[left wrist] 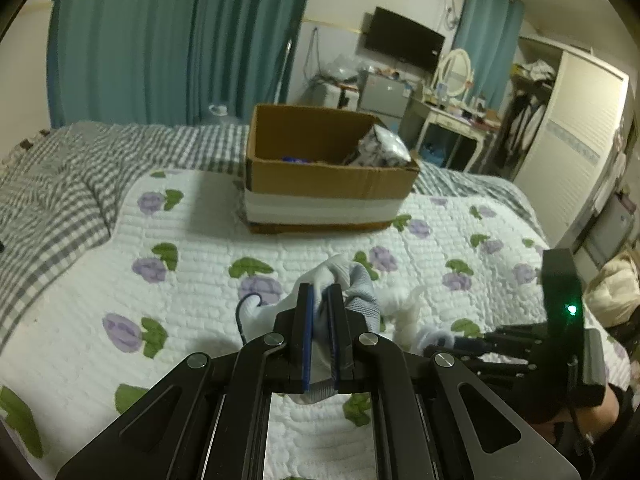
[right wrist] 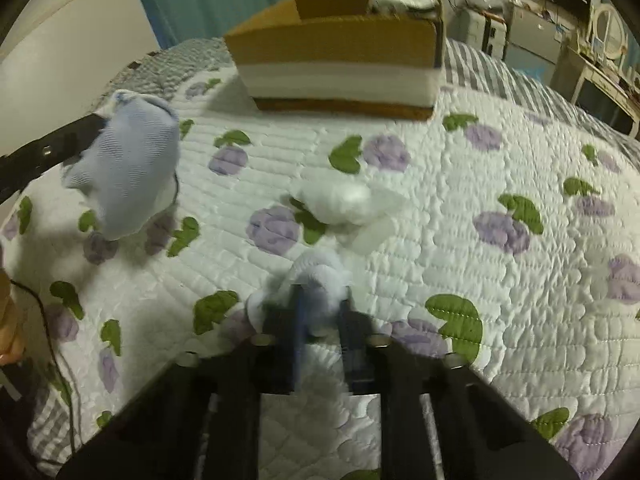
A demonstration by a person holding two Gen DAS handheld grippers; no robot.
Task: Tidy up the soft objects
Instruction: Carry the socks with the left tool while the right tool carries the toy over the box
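Socks: we're holding a pale blue sock (right wrist: 128, 168) clear of the quilt (left wrist: 200, 248), left gripper (left wrist: 320, 320) jaws clamped on it, ready for the cardboard box (left wrist: 320, 168). Right gripper (right wrist: 320, 312) jaws are clamping a white sock (right wrist: 320, 276) lying on the quilt; another white bundle (right wrist: 340, 200) waits near it.

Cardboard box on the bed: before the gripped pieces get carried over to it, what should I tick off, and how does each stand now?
1. Left gripper clamped on the pale blue sock: ok, cloth sits between the shut fingers.
2. Sock lifted off the floral quilt: ok, it hangs above its shadow.
3. Right gripper holding the white and blue cloth: ok, though the view is blurred.
4. Cardboard box open on top: ok.
5. Room left in the box: ok, a grey bundle fills one corner only.
6. Loose white cloth still on the quilt: not ok, it remains to collect.
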